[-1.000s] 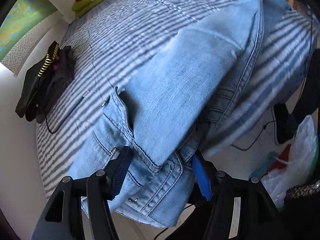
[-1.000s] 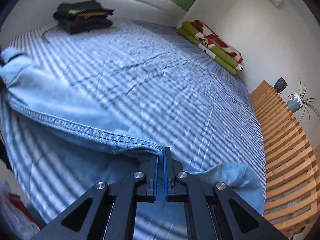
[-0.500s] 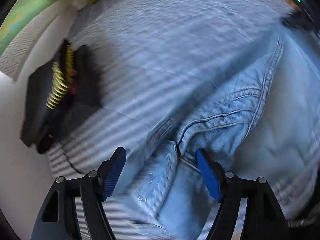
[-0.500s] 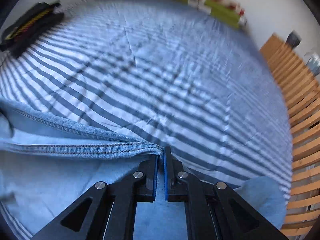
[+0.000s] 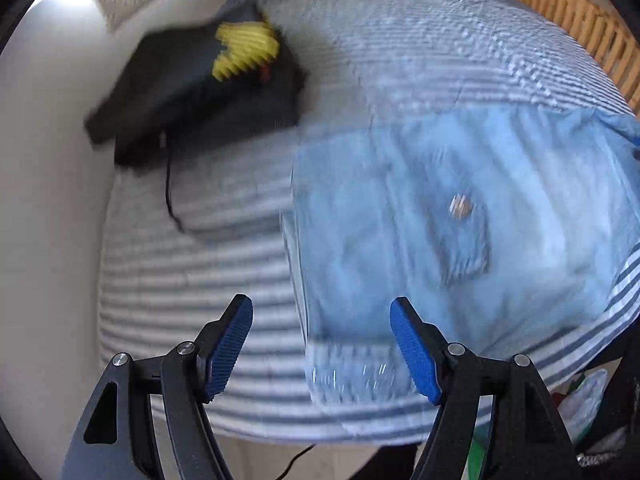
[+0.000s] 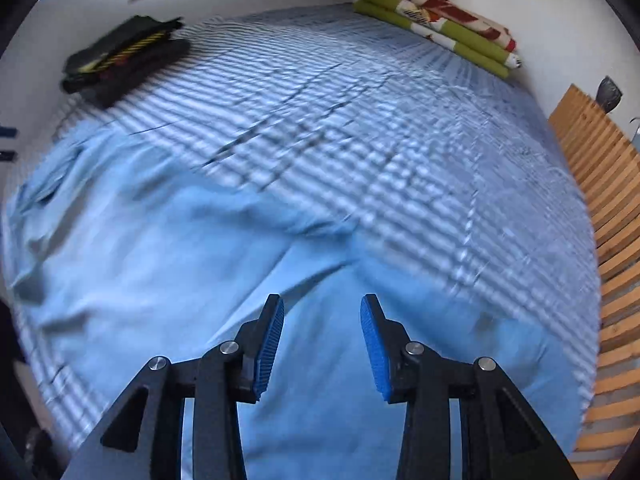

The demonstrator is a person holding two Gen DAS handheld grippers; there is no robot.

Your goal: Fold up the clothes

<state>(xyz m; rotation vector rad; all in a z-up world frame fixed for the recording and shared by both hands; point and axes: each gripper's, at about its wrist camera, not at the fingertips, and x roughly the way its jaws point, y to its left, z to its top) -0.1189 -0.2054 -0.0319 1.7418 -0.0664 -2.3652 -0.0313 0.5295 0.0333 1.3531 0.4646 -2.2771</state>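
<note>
Both tongs stand empty over the bed. The right tongs (image 6: 322,344) have just been opening, their blue pads now parted with nothing pinched between them; only loose denim lies below. The left tongs (image 5: 322,350) are spread wide, and through their gap shows the lower left corner of the garment, not gripped.

Going by size: the striped bed (image 6: 360,100) fills both views, its blue-and-white cover creased toward the middle. On it, the light-blue denim garment (image 6: 168,272) takes up the lower left and centre of the right wrist view. In the left wrist view it sits at the centre right as a roughly squared slab with a straight left edge, a chest pocket (image 5: 466,246) and a metal snap (image 5: 460,205) facing up. Motion blur hides the finer seams.

As a judgement, one fold looks freshly laid and let go, but the cloth in the right view is rumpled and spreads wide, so more folds and some smoothing probably remain.

A folded green-and-red blanket (image 6: 440,24) lies at the upper right of the right view, and a dark folded clothes stack (image 5: 192,92), striped yellow, sits at the upper left of the left view, apparently already finished.
</note>
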